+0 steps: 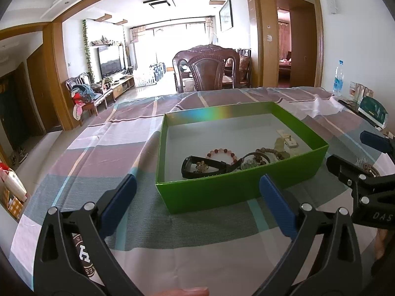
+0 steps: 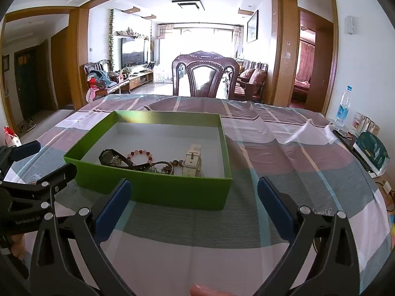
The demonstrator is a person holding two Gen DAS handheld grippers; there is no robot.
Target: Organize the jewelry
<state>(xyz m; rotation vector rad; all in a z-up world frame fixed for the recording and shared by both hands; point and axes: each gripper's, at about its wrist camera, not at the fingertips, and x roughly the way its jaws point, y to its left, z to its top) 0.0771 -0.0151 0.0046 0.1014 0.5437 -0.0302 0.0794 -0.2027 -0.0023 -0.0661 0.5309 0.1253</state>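
Jewelry lies gathered in the near part of the green box (image 2: 158,190), which sits on the checked tablecloth (image 2: 284,148) just beyond both of your tools. Your left gripper (image 1: 197,197) has its fingers spread wide and holds nothing; your right gripper (image 2: 193,194) is likewise spread and empty, hovering near the box's near right corner.

As far as these views show, the step looks like a late one: the black watch (image 2: 116,159), the pink bead bracelet (image 2: 140,155), the dark bead bracelet (image 2: 165,167) and the white watch (image 2: 193,160) are all inside, and no loose piece shows on the cloth. I judge you are either finishing or about to tidy the pile. If you sort further, you need to come down over the near wall and pinch one piece without dragging its neighbours, since they overlap.

The near wall hides the lower edges of the pieces. The small pale items at the box's right side in the left view are too blurred to name. Whether a lid exists, you cannot tell here.
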